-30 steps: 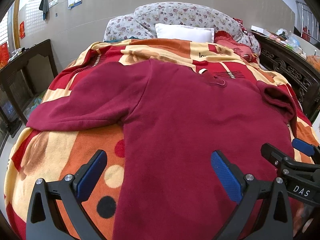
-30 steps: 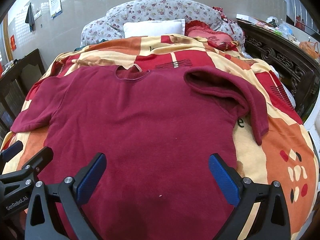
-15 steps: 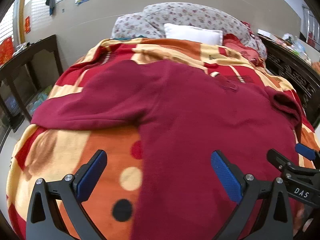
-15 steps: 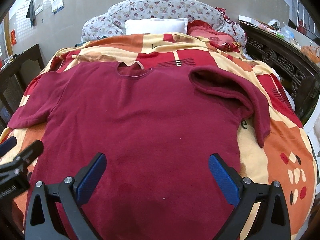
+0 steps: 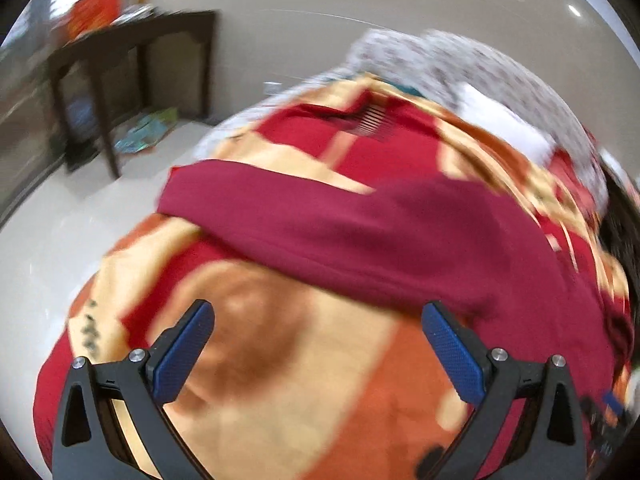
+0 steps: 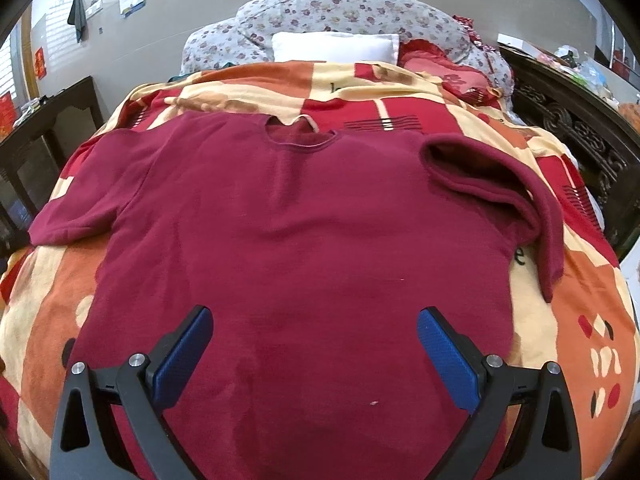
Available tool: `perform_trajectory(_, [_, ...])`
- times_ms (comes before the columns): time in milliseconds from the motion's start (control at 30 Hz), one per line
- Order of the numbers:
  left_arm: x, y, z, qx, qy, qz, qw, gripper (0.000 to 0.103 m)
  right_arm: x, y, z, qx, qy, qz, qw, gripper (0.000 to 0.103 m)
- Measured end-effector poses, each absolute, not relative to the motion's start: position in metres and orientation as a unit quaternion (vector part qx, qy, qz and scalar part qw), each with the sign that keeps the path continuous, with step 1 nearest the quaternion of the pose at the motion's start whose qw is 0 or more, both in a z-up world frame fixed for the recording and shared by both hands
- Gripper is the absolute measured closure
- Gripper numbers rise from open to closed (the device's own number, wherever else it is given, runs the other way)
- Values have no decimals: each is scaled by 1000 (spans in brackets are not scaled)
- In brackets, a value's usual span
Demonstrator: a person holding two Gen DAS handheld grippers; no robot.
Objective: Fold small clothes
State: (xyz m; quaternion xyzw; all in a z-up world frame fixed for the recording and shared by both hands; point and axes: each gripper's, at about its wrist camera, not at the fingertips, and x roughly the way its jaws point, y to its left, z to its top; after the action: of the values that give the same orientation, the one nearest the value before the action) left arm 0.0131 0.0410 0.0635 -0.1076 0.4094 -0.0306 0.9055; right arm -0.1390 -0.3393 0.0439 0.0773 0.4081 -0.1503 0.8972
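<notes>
A dark red long-sleeved top (image 6: 304,232) lies flat, front up, on a bed with a red, orange and cream blanket (image 6: 580,320). Its right sleeve (image 6: 520,196) is folded back over the shoulder. Its left sleeve (image 5: 320,224) stretches out toward the bed's left edge. My left gripper (image 5: 316,344) is open and empty above the blanket, just short of that sleeve; this view is blurred. My right gripper (image 6: 312,344) is open and empty above the top's lower hem.
A white pillow (image 6: 336,46) and flowered bedding (image 6: 340,12) lie at the head of the bed. A dark wooden table (image 5: 132,60) stands left of the bed over pale floor (image 5: 48,224). A carved dark bed frame (image 6: 580,136) runs along the right.
My left gripper has swung left, off the top's body, and now faces the left sleeve and the bed's left edge. The right gripper has barely moved; the left gripper has left its view.
</notes>
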Motion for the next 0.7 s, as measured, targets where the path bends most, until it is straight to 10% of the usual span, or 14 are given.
perform_trajectory(100, [36,70,53,-151,420,-5,895,3,-135,-336,44,79,410,-141,898,0])
perform_trajectory(367, [95,96,15,-223,454,16,862,54,-127,-326,37,74,424,-122,894,0])
perform_trajectory(433, [105,99,11,-240,457,12,856,94,-126,-325,34,76,428,-118,893,0])
perform_trajectory(700, [53,29,125,-201,327,-114,916,97,-132,-337,39,105,415,-117,896,0])
